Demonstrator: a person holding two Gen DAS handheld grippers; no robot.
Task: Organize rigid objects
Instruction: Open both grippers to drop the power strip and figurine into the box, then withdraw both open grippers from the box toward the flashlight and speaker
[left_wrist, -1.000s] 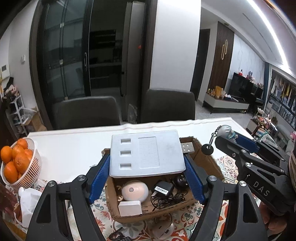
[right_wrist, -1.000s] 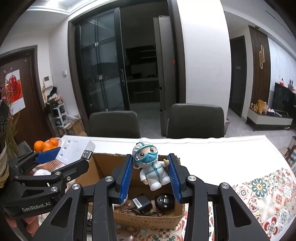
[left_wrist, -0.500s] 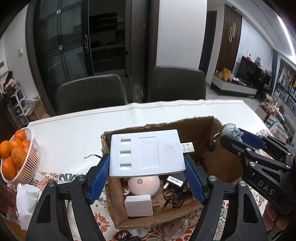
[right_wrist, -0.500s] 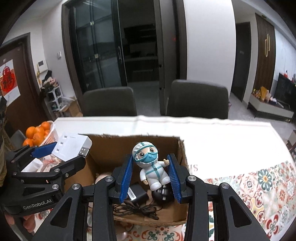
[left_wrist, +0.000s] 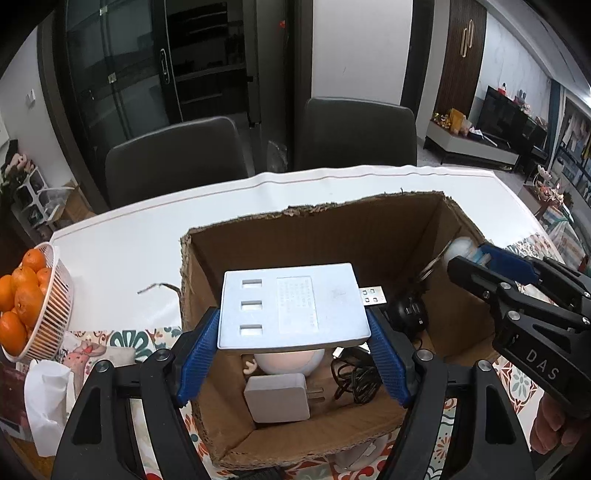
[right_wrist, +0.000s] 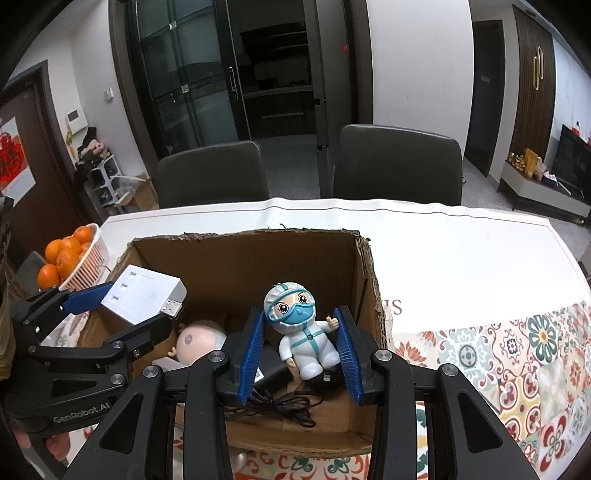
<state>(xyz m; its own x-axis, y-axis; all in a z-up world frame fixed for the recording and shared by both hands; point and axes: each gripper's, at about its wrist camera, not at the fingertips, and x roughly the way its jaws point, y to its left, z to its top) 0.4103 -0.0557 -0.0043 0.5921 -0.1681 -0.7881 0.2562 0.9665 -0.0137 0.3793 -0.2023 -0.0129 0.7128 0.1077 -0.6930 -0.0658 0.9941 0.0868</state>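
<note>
Cardboard box (left_wrist: 369, 236), contents partly hidden

"DAS" stands in pale letters on the black right gripper (left_wrist: 491, 275) body. "GenRobot.AI" stands on the left gripper (right_wrist: 122, 310) body. The white USB hub (left_wrist: 293, 306) carries a printed label, too small to read.

Basket of oranges (left_wrist: 33, 306) left of cardboard box (left_wrist: 332, 236).
</note>
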